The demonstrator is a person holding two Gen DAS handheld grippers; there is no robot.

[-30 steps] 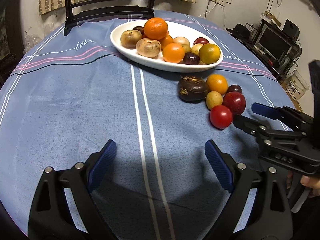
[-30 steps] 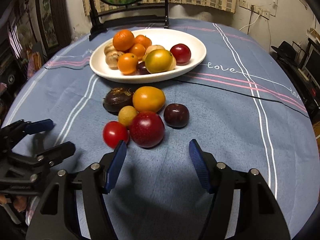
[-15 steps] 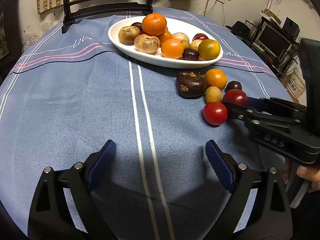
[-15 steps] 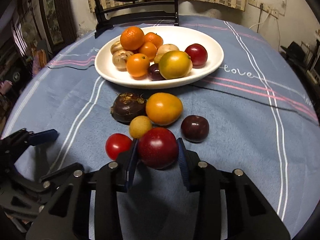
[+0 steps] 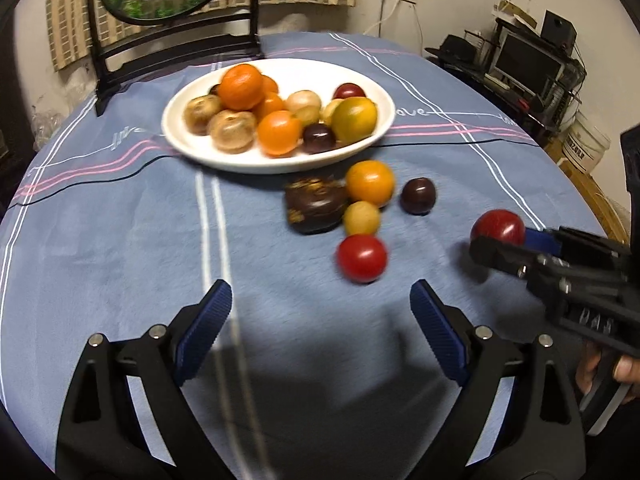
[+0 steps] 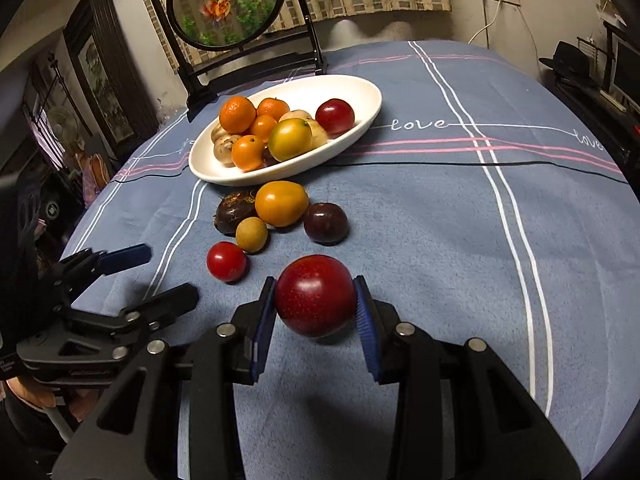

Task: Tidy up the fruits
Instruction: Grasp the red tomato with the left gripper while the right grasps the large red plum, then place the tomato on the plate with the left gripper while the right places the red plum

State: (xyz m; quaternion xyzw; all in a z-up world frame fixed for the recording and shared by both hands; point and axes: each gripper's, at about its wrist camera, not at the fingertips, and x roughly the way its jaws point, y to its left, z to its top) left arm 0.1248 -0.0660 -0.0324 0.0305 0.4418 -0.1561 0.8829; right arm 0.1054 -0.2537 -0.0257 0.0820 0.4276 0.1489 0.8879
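My right gripper (image 6: 316, 316) is shut on a dark red plum (image 6: 315, 295), lifted a little off the blue cloth; from the left wrist view the same plum (image 5: 498, 227) shows at the tip of the right gripper (image 5: 500, 242). My left gripper (image 5: 320, 320) stands open over bare cloth, with nothing between its fingers. Loose on the cloth lie a red tomato (image 6: 226, 261), a small yellow fruit (image 6: 251, 234), an orange fruit (image 6: 281, 203), a dark brown fruit (image 6: 234, 212) and a dark purple plum (image 6: 325, 223). Behind them, the white oval plate (image 6: 360, 120) holds several fruits.
A round painted screen on a black stand (image 6: 226, 4) rises behind the plate. The left gripper (image 6: 120, 276) appears at the left of the right wrist view. Shelves with electronics (image 5: 528, 68) and a white bucket (image 5: 586, 148) stand beyond the table's right edge.
My right gripper went from open to shut around the dark red plum, then lifted it back out of the loose group. The left gripper shifted, still open.
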